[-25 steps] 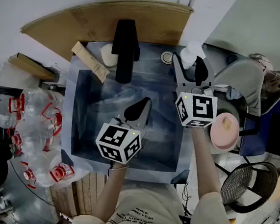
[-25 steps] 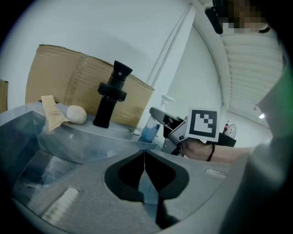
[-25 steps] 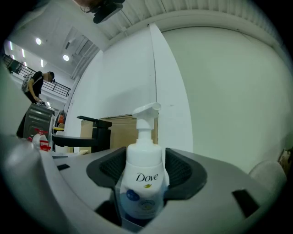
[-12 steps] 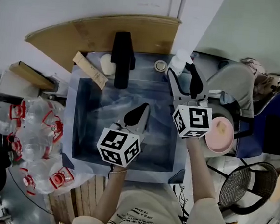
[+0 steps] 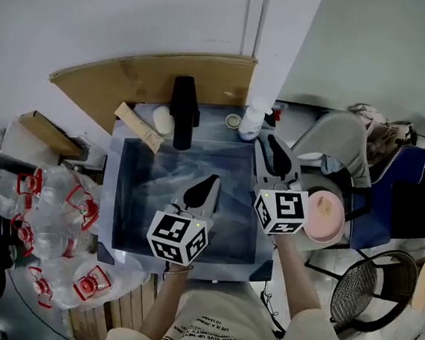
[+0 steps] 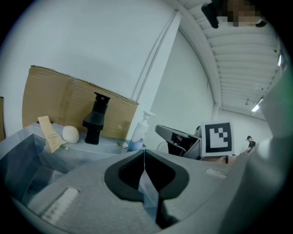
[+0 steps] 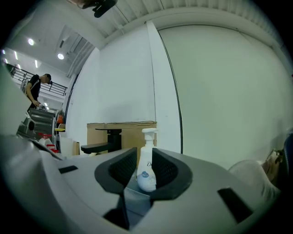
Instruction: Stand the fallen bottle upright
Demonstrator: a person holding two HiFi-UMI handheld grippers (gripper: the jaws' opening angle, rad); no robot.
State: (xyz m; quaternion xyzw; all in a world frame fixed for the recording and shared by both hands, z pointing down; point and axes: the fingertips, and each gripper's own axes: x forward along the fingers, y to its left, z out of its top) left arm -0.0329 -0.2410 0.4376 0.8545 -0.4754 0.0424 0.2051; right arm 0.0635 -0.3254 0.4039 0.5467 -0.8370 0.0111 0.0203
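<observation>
Nearest the camera in the head view, the left gripper (image 5: 211, 180) hangs over the middle of the sink (image 5: 120, 194). Its fingers are clenched tip to tip with nothing in them. Just to the right, over the sink's right rim, is the right gripper (image 5: 272, 143). Its fingers have just been closing but stand a little apart, grasping nothing. The gap frames the pump bottle (image 7: 147, 171), which stands beyond their tips and clear of them. A pink bowl (image 5: 324, 217) lies at the right, beside this gripper's marker cube.

The bottle (image 5: 251, 121) stands upright on the worktop at the sink's far right corner, above centre in the frame. Left of it along the back edge are a black faucet (image 5: 182, 110), a white soap bar (image 5: 163, 120) and a tan tube (image 5: 138, 126). Behind them, a cardboard sheet (image 5: 131, 83) leans on the wall.
</observation>
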